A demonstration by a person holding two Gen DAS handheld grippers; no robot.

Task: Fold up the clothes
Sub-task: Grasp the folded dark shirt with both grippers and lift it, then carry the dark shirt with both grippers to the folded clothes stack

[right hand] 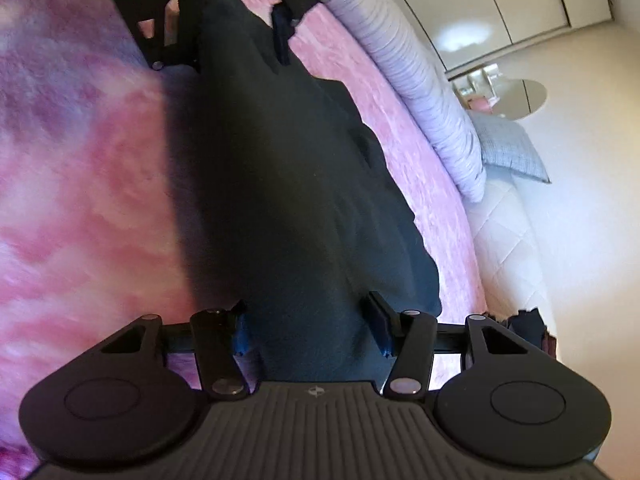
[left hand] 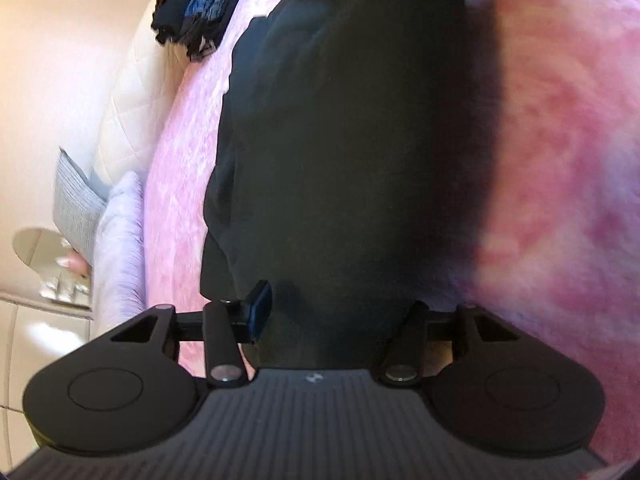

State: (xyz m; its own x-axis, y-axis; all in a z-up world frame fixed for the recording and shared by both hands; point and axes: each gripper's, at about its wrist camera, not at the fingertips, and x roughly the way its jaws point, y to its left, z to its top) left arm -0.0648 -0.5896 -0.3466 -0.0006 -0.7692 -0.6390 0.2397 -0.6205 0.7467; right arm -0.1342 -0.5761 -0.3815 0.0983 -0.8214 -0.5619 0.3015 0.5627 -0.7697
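A long black garment (left hand: 352,140) lies as a narrow strip on the pink bedspread (left hand: 560,160), with a gripper at each end. My left gripper (left hand: 338,308) straddles its near end. The blue left pad (left hand: 260,304) touches the cloth's edge, and cloth covers the other finger, so I cannot see whether the jaws press. In the right wrist view the same garment (right hand: 288,184) runs away to the left gripper (right hand: 240,28) at the top. My right gripper (right hand: 310,330) is open, its pads (right hand: 378,328) wide apart on either side of the cloth.
A stack of folded dark clothes (left hand: 200,4) sits at the bed's edge, also seen as a folded pile (right hand: 528,328). A lilac pillow (right hand: 420,92) and a grey pillow (right hand: 508,148) lie along the white quilted headboard (left hand: 132,92). Wardrobe doors (right hand: 500,4) stand behind.
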